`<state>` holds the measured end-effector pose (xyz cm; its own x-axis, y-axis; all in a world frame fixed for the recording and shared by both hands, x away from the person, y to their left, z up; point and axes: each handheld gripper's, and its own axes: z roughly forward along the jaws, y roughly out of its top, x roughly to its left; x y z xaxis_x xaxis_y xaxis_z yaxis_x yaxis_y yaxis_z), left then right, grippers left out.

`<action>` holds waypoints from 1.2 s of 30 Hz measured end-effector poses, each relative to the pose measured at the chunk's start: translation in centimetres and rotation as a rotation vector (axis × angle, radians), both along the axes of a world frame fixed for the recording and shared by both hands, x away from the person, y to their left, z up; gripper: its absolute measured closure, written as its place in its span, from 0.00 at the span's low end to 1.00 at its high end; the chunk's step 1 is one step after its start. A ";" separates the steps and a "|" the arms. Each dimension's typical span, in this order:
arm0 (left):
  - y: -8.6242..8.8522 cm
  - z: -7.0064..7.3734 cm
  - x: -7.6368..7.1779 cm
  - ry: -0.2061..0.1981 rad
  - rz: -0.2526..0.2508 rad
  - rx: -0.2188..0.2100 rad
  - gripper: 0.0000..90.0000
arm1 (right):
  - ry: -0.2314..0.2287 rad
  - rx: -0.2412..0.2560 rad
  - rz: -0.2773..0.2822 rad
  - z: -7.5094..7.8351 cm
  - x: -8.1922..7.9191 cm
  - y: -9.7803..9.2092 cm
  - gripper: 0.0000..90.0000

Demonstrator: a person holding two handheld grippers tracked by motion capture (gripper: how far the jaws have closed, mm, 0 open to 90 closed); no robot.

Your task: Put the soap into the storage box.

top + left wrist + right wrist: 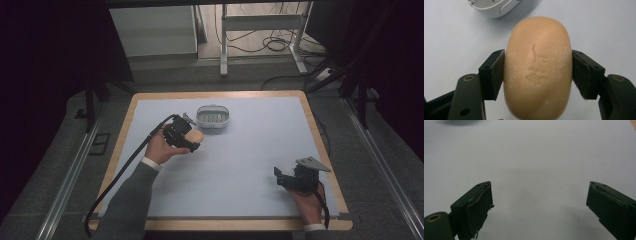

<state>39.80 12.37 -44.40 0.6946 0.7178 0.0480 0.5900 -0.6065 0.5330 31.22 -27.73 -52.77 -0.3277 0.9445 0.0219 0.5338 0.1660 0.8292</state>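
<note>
A tan oval bar of soap (537, 67) with a stamped mark sits between the jaws of my left gripper (538, 72), which is shut on its two long sides. In the high view that left gripper (192, 141) holds the soap (195, 136) just left of and in front of a white soap dish (213, 116). The dish's rim (491, 8) shows at the top of the left gripper view. My right gripper (278, 176) rests at the table's front right, jaws wide open over bare mat (539, 202), nothing between them.
A pale blue mat (240, 160) covers a wooden-edged table (320, 135). Beyond the table's far edge stand a white table frame (260, 22) and loose cables (275, 45) on the floor. A black cable (125, 170) trails from the left gripper along the person's sleeve.
</note>
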 end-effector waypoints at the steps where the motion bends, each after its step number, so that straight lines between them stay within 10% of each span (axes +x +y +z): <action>1: -0.1 0.1 0.1 0.000 -0.002 -0.002 0.36 | 0.000 -0.001 0.000 0.0 0.0 0.0 0.08; 36: -0.4 1.0 3.7 0.001 0.008 -0.021 0.36 | 0.001 0.001 -0.005 0.0 0.0 0.0 0.08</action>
